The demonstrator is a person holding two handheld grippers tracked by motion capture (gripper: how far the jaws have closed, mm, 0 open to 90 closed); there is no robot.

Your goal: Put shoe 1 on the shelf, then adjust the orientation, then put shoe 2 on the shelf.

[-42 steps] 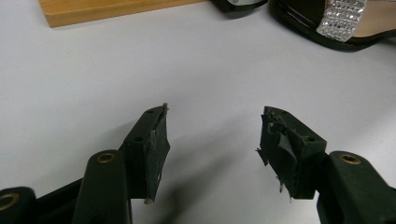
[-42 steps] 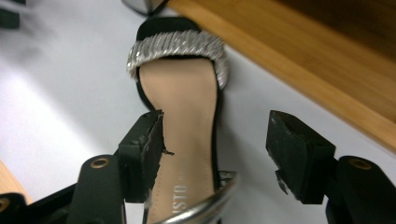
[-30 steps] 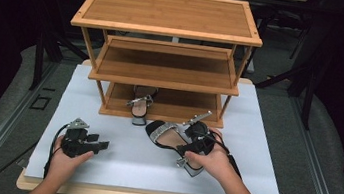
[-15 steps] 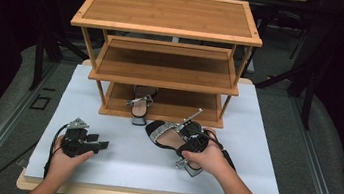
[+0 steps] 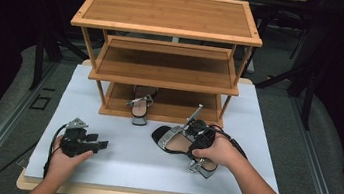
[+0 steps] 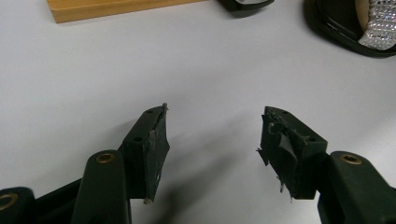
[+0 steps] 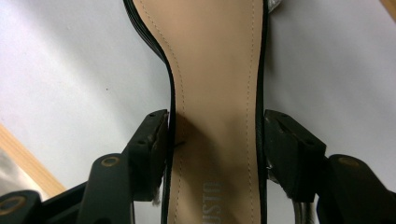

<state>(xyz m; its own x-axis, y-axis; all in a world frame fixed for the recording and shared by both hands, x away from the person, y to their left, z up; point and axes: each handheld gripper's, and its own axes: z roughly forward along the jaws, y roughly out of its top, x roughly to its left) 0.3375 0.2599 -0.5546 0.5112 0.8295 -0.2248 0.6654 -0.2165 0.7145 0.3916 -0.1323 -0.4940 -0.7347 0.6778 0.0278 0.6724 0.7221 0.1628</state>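
black sandal [image 5: 184,145] lies on the white tabletop [image 5: 122,153] before the wooden shoe rack [image 5: 164,65]. the right gripper [image 7: 215,140] has just been closing, its jaws now on both edges of the sole. squeeze firmly at the narrow waist before lifting. the left gripper [image 6: 212,140] rests with jaws apart, empty.

Smooth tan leather-like insole on the sandal [image 7: 217,93]; glossy wood rack [image 5: 170,16]; matt white table [image 5: 117,155].

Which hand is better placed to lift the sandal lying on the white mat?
Right. The right gripper already straddles the sandal, its jaws just closing against the sole's edges. The left gripper rests open on the mat, away from it.
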